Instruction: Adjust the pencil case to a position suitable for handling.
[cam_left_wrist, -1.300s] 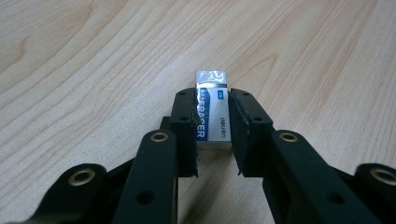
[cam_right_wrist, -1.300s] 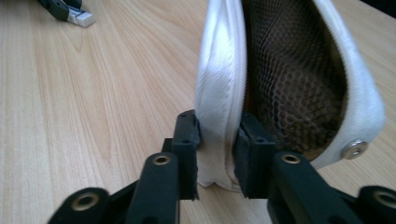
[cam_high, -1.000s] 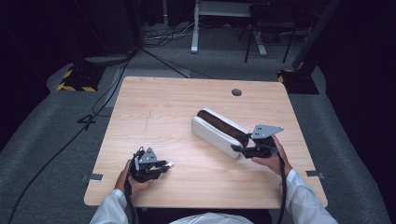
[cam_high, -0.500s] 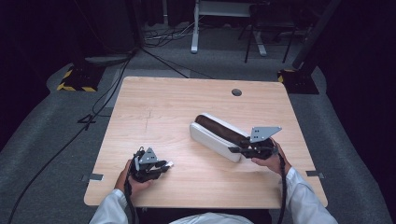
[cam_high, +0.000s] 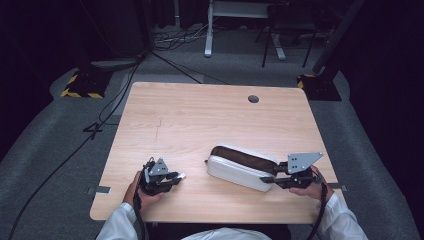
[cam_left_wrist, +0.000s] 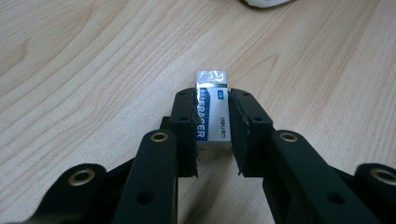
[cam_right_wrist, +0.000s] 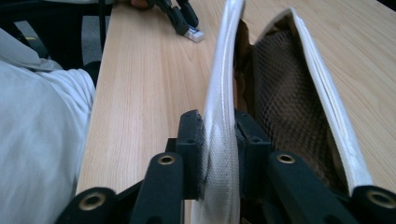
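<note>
A white pencil case (cam_high: 240, 167) with a brown mesh lining (cam_right_wrist: 280, 88) lies open on the wooden table (cam_high: 200, 120), right of centre. My right gripper (cam_high: 266, 179) is shut on the case's near wall (cam_right_wrist: 222, 140) at its right end. My left gripper (cam_high: 175, 177) rests at the front left of the table. It is shut on a white and blue eraser (cam_left_wrist: 212, 112), which lies against the tabletop. The eraser (cam_right_wrist: 194, 33) and the left gripper's jaws also show far off in the right gripper view.
A round cable hole (cam_high: 253, 99) sits near the table's far edge. Cables (cam_high: 115, 100) trail over the grey floor at the left. A person's white sleeve (cam_right_wrist: 42, 135) lies left of the case in the right gripper view.
The right gripper has dragged the pencil case toward the front and the left, and the case now lies flatter across the table. The left gripper has stayed in place.
</note>
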